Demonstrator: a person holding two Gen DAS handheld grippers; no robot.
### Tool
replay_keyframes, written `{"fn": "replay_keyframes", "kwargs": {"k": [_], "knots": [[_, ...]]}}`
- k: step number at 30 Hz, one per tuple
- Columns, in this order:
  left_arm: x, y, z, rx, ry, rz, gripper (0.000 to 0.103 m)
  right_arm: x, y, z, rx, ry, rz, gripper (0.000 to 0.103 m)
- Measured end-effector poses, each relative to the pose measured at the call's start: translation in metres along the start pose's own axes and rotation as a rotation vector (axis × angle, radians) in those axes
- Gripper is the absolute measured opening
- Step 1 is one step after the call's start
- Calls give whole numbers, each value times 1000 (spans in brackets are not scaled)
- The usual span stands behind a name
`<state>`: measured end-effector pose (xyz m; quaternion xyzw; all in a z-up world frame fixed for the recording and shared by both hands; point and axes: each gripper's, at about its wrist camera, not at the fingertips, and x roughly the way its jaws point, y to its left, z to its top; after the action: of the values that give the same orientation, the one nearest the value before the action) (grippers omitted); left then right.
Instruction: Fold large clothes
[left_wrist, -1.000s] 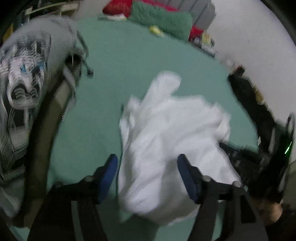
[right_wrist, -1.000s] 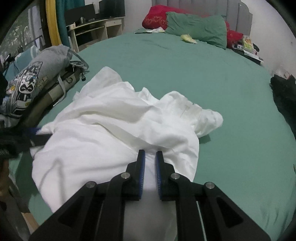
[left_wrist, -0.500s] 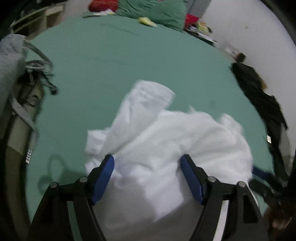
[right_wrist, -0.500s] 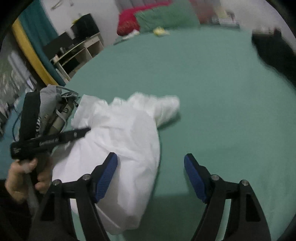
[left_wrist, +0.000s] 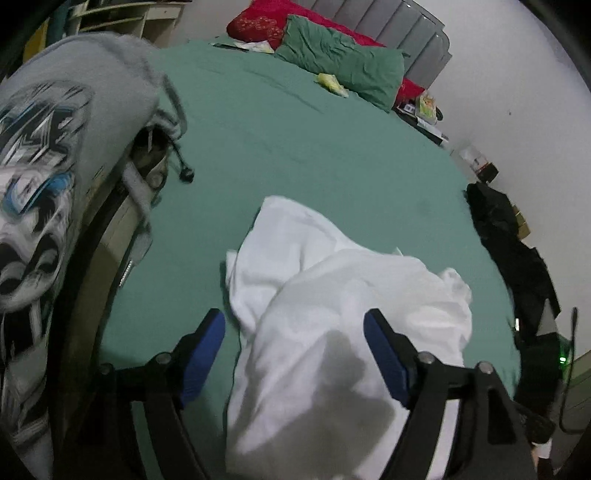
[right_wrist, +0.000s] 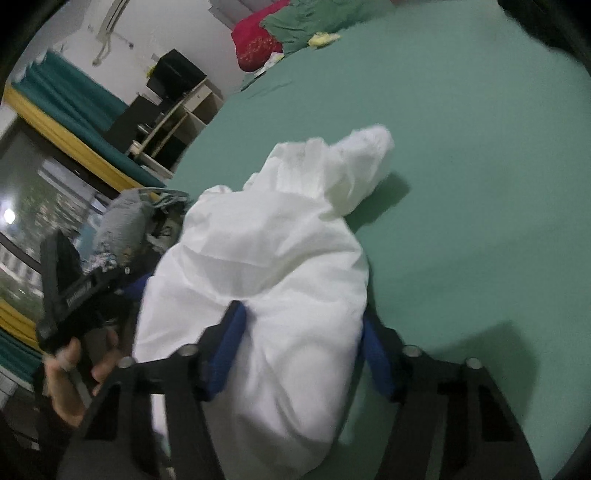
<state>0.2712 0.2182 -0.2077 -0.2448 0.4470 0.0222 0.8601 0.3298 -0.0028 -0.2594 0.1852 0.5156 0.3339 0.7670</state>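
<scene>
The white garment (left_wrist: 332, 332) is located on the green bed sheet (left_wrist: 295, 147), near the bed's front edge, in a loose, bunched heap with one narrow end (right_wrist: 364, 162) extended toward the pillows. No flat layer or clean edge is presented.

The left claw (left_wrist: 295, 354) is held wide, and its jaws have just been opening further. The heap is seen between the blue pads (left_wrist: 201, 354), but no pad is pressed on the cloth.

The right claw (right_wrist: 299, 343) is set at a middling width, and its jaws have just been closing. A thick bulge of cloth is straddled by it. The left pad is partly buried in a crease; whether the cloth is actually pinched cannot be told from the blurred view.

Hazards judged from this position:

- If a claw is closed on the bulge, several layers are likely to be taken at once, and the garment would be lifted as a lump instead of being spread.
- If only a shallow fold is caught, slippage is to be expected when the cloth is pulled.
- Both claws are placed close together over one heap; a collision of the fingers, or a pull by both on the same fold, is possible.
- The grey printed garment (left_wrist: 48, 184) and its cords (left_wrist: 177, 147) lie just beside the left claw and could be snagged during a sideways sweep.
- The heap lies close to the bed's edge and could be dragged off it.
</scene>
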Motion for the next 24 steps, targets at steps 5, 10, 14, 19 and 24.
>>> {"fn": "replay_keyframes", "kwargs": {"k": [5, 10, 14, 19, 24], "knots": [[-6, 12, -31, -2, 50, -13, 81, -12, -2, -6, -4, -1, -12, 24], [-16, -2, -50, 30, 72, -63, 81, -39, 10, -7, -99, 9, -101, 18], [-23, -19, -62, 76, 88, -114, 81, -68, 6, -19, -148, 0, -163, 18], [-20, -45, -63, 131, 94, -176, 82, -116, -23, -30, -141, -23, -219, 18], [-9, -66, -66, 151, 120, -228, 84, -150, -49, -35, -140, -22, -258, 18]]}}
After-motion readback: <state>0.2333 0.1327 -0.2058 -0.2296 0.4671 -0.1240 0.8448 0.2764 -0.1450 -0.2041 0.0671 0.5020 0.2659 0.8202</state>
